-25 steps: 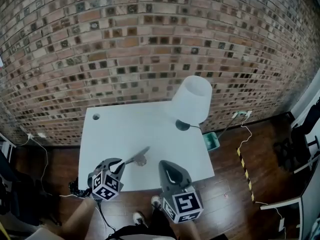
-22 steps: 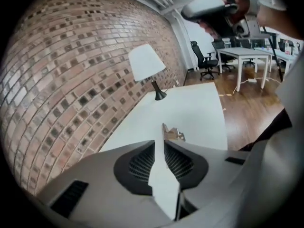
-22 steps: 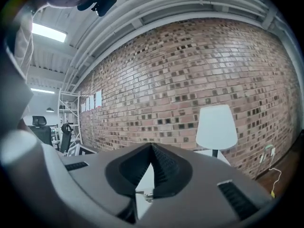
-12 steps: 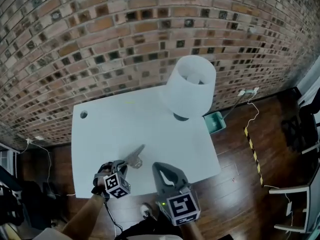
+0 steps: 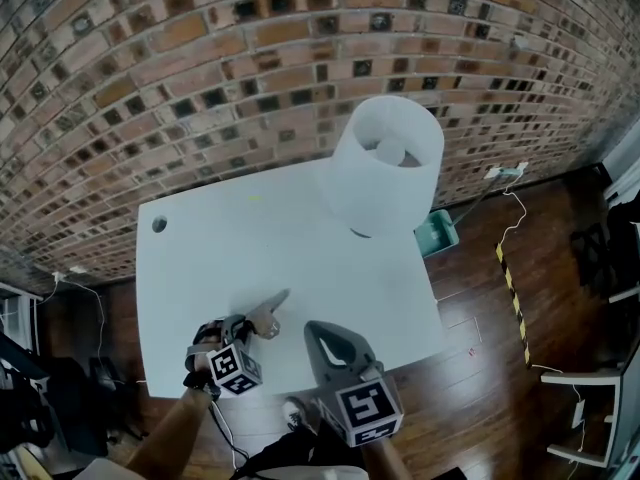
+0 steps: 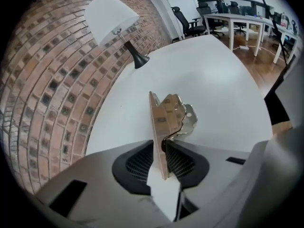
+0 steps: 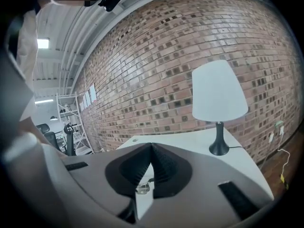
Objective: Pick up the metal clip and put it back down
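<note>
My left gripper point(image 6: 164, 151) pinches the clip point(image 6: 173, 115) over the table point(image 6: 213, 75), jaws just eased partway open; my right gripper point(image 7: 151, 147) is closed, empty.

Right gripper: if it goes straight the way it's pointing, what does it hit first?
Probably the white table top, a little ahead: the right gripper, jaws together, aims slightly down across it toward the brick wall. The lamp stands right of that line. Depth is hard to judge here.
</note>
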`<control>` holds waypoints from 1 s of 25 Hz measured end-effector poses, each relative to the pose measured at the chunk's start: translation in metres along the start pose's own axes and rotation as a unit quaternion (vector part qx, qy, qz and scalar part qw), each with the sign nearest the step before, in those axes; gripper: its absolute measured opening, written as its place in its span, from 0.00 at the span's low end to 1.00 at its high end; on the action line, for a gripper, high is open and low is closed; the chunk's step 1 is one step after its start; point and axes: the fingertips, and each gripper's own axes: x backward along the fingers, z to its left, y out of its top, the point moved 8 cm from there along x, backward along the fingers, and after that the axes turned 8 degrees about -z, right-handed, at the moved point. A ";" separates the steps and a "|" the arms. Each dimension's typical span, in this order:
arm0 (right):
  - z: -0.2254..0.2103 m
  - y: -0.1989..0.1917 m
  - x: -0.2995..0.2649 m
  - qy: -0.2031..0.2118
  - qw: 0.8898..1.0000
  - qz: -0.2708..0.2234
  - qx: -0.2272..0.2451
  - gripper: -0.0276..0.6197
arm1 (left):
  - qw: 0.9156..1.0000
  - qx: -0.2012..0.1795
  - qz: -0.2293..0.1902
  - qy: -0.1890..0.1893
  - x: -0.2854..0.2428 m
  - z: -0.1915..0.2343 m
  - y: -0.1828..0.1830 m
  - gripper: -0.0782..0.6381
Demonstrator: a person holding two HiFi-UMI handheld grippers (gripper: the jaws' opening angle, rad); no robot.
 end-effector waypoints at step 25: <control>0.014 0.017 0.014 -0.015 1.000 -0.010 0.017 0.03 | 0.923 0.321 -0.199 0.077 0.071 0.049 -0.006 0.14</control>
